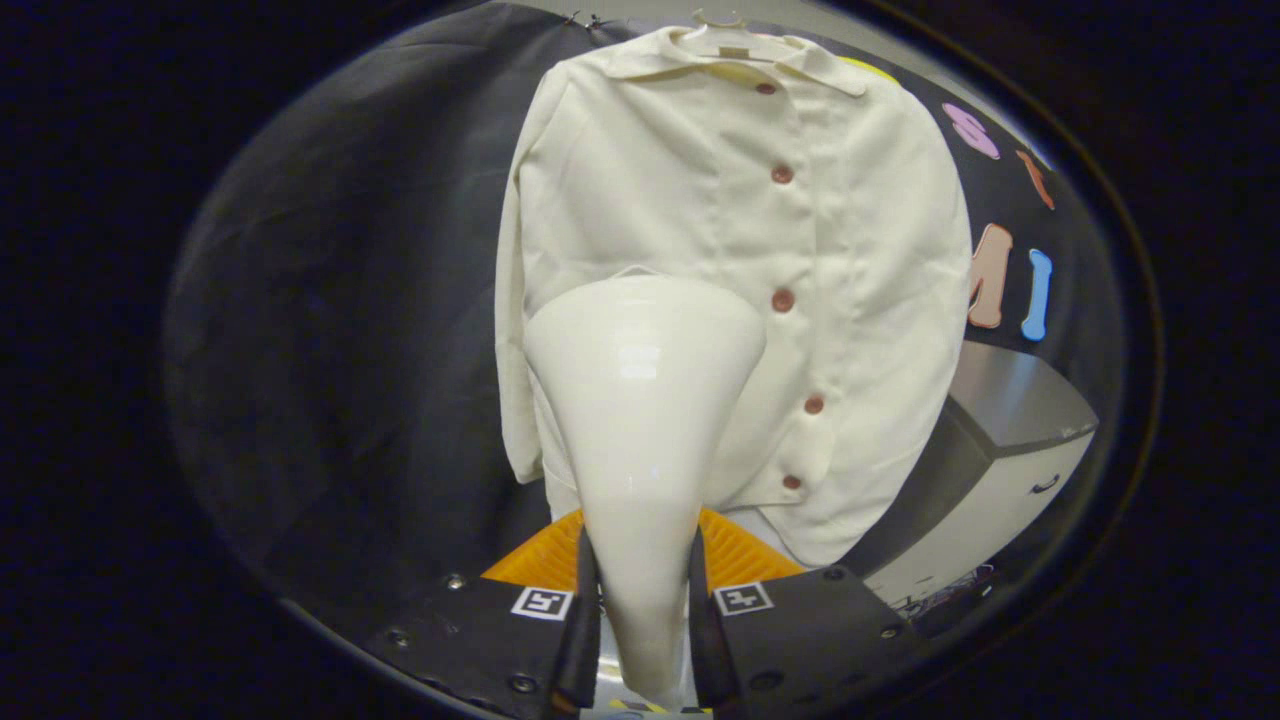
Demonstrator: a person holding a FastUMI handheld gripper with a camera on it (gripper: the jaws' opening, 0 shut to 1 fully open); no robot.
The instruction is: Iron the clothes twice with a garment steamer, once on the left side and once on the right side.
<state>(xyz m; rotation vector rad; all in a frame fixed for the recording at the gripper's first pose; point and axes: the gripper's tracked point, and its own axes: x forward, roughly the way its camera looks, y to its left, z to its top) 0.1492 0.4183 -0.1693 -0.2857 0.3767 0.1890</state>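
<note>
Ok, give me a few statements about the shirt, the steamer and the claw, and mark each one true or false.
1. The claw is shut on the steamer, one finger on each side of its narrow handle. True.
2. The shirt lies flat on a table. False: it hangs on a hanger in front of the black cloth wall.
3. The steamer's wide head points toward the shirt's lower front, on the side left of the button row. True.
4. The shirt is unbuttoned and hanging open. False: its front is closed, with buttons in a row down it.
5. A grey-topped cabinet stands beside the shirt. True.
</note>
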